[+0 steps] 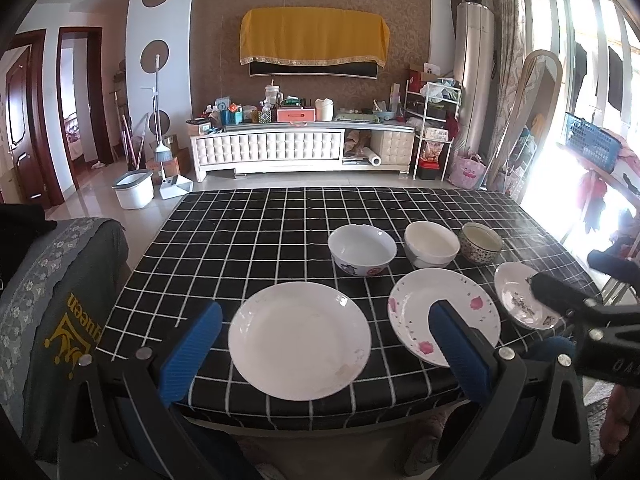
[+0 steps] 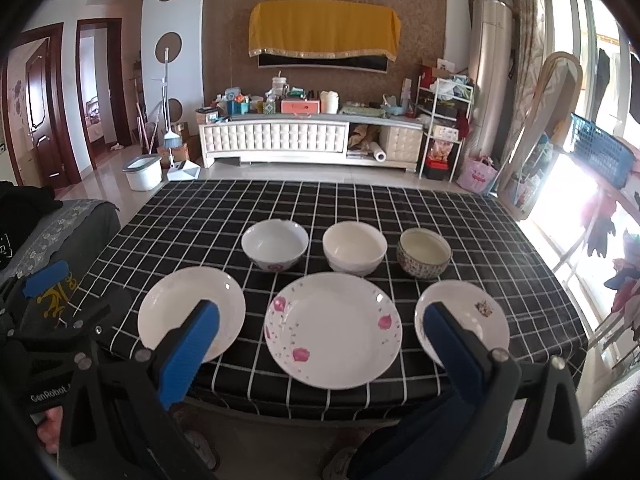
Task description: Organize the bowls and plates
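Plates: three in a near row along the table [image 2: 460, 216] edge — plain white plate [image 2: 191, 312] left, rose-print plate [image 2: 333, 328] middle, small plate with a dark motif [image 2: 472, 316] right; lying flat, apart from one another, none stacked.
Bowls: three in a far row just behind the plates — white bowl with a red flower [image 2: 275, 244] left, plain cream bowl [image 2: 354, 248] middle, patterned bowl [image 2: 424, 253] right; upright, spaced out, none nested.
Layout reason: likely set out singly so each piece can be lifted by its rim and gathered by kind; sorting judged not yet begun.
Left gripper [image 1: 326, 344]: spread wide, holding nothing, poised over the near edge with the plain white plate [image 1: 299, 340] framed between the blue pads [image 1: 192, 348]; probably lined up for that plate.
Right gripper [image 2: 320, 340]: spread wide too, empty, centred on the rose-print plate; seen from the left camera as a dark shape over the small plate's [image 1: 516, 292] near right side, contact not discernible.
Next move, as a guess: low, flat approach to slip a finger under a rim, since shallow plates sit tight on the checked cloth.
Risk: glazed rims slippery, near row close to the table edge.
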The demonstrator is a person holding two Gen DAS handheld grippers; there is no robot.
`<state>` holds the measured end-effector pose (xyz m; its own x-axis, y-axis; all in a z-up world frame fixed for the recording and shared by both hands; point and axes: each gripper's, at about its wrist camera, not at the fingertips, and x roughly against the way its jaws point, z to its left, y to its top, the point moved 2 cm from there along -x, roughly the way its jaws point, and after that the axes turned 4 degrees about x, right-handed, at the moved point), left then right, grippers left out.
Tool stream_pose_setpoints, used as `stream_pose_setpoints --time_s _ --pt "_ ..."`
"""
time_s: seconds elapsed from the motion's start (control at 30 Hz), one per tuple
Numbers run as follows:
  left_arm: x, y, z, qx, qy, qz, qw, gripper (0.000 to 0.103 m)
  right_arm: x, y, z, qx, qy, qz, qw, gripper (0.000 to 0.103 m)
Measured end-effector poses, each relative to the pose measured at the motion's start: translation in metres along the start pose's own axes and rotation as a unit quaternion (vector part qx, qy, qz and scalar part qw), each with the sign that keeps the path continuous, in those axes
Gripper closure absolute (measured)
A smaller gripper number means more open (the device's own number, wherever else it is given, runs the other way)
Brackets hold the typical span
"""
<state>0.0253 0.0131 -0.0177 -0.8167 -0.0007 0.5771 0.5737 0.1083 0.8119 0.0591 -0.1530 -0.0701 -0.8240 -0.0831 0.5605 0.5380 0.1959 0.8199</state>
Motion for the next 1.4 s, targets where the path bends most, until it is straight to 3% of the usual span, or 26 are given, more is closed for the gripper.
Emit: stream_pose_setpoints --time_s 0.3,0.43,0.67,0.73,1.0,1.07,1.2,1.37,1.4 --pt "-0.026 0.019 0.036 0.013 0.029 0.006 0.9995 0.000 -0.026 0.019 0.009 0.003 0.036 -0.022 0.999 0.000" --pt "-0.048 0.019 0.051 0.016 0.041 0.025 0.9987 0.000 -0.048 0.020 0.018 0.007 0.026 -0.022 0.999 0.000" --pt "-0.096 0.003 0.079 0.056 0.049 0.075 0.9944 0.001 -0.101 0.022 0.045 0.039 0.064 0.031 0.997 0.000" --pt "-0.113 -0.003 0.089 0.065 0.053 0.096 0.9919 0.001 -0.119 0.020 0.057 0.053 0.096 0.056 0.992 0.000" --pt "-0.165 -0.029 0.123 0.100 0.057 0.171 0.9785 0.001 -0.177 0.006 0.092 0.098 0.138 0.124 0.978 0.000" --pt "-0.178 -0.038 0.131 0.113 0.046 0.195 0.9732 0.009 -0.193 0.001 0.092 0.090 0.144 0.149 0.974 0.001" --pt "-0.202 -0.053 0.144 0.145 0.030 0.239 0.9597 0.026 -0.224 -0.011 0.090 0.062 0.158 0.202 0.964 0.020" --pt "-0.211 -0.064 0.144 0.136 0.024 0.261 0.9553 0.041 -0.236 -0.022 0.090 0.077 0.141 0.226 0.961 0.039" --pt "-0.212 -0.066 0.143 0.135 0.024 0.266 0.9542 0.044 -0.235 -0.024 0.091 0.085 0.135 0.224 0.961 0.046"
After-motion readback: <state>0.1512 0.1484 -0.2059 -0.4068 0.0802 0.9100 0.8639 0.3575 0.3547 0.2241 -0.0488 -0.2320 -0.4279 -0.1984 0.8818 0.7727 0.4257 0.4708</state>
